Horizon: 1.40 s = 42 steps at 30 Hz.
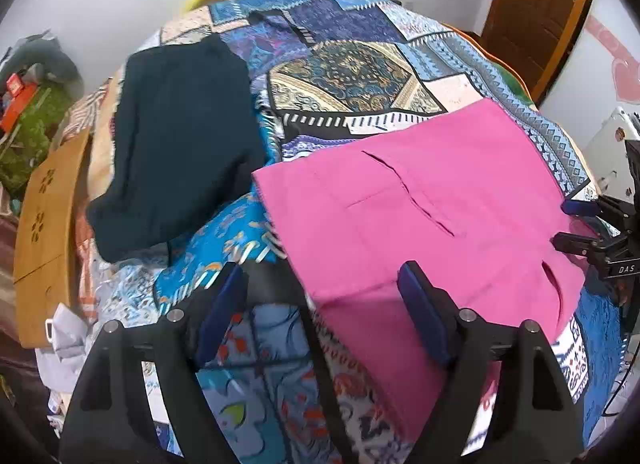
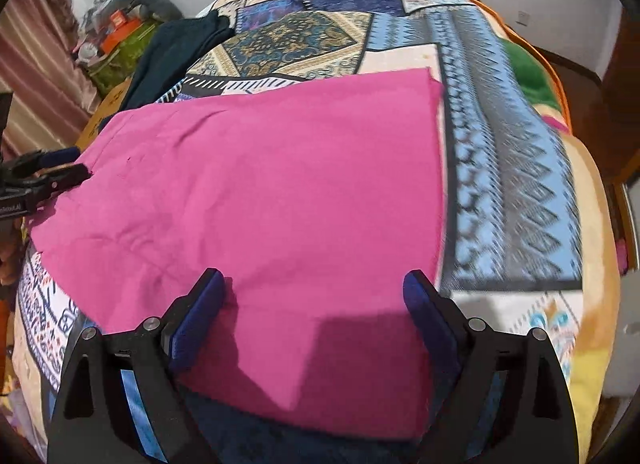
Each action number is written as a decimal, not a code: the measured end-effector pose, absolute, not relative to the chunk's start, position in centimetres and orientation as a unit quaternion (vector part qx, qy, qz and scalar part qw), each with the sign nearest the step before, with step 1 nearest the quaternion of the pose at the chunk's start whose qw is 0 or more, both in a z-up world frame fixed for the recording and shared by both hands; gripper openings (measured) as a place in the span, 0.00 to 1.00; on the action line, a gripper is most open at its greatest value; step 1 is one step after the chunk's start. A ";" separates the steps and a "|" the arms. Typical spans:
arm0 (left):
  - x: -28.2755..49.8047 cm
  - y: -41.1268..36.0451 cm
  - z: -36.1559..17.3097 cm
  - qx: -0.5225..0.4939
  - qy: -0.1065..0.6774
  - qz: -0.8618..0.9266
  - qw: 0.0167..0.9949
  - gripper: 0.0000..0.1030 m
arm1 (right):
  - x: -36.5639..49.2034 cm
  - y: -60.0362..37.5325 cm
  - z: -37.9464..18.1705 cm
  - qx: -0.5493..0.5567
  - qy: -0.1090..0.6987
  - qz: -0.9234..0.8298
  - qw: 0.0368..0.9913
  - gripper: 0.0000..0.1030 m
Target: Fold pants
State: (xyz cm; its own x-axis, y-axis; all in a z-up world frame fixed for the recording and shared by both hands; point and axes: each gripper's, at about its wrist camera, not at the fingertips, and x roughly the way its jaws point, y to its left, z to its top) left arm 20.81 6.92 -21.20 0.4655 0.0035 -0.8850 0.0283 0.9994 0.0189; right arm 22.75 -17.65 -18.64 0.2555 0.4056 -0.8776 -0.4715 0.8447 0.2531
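Observation:
Pink pants (image 1: 432, 215) lie folded flat on the patterned bedspread (image 1: 344, 75); they also fill the middle of the right wrist view (image 2: 272, 199). My left gripper (image 1: 320, 284) is open and empty, hovering over the pants' near left corner. My right gripper (image 2: 316, 296) is open and empty over the pants' near edge. The right gripper also shows at the right edge of the left wrist view (image 1: 576, 223), and the left gripper at the left edge of the right wrist view (image 2: 68, 163).
A folded dark teal garment (image 1: 180, 143) lies on the bed left of the pants. A wooden board (image 1: 44, 232) stands at the bed's left side. Clutter (image 1: 28, 111) sits by the wall. A brown door (image 1: 536, 11) is at the far right.

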 end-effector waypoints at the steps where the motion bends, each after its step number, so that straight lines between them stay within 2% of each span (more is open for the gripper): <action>1: 20.5 7.1 -21.0 0.013 0.516 -0.005 0.857 0.80 | 22.6 -17.9 -18.6 -0.032 0.543 0.273 0.794 0.86; 10: 17.1 8.7 -19.2 -0.037 0.505 0.020 0.862 0.80 | 21.3 -18.6 -17.7 -0.046 0.535 0.254 0.804 0.86; 16: 15.4 8.2 -16.7 -0.071 0.479 0.031 0.874 0.80 | 20.5 -17.8 -14.4 -0.046 0.483 0.268 0.832 0.86; 21: 14.8 7.1 -16.7 -0.114 0.481 0.018 0.869 0.80 | 19.6 -16.2 -12.5 -0.022 0.444 0.296 0.845 0.86; 34: 14.8 4.3 -19.4 -0.168 0.523 -0.025 0.835 0.80 | 20.1 -12.4 -17.0 -0.047 0.483 0.307 0.819 0.86; 42: 16.4 4.6 -20.6 -0.248 0.530 -0.069 0.808 0.80 | 19.5 -12.8 -17.3 -0.042 0.485 0.311 0.816 0.86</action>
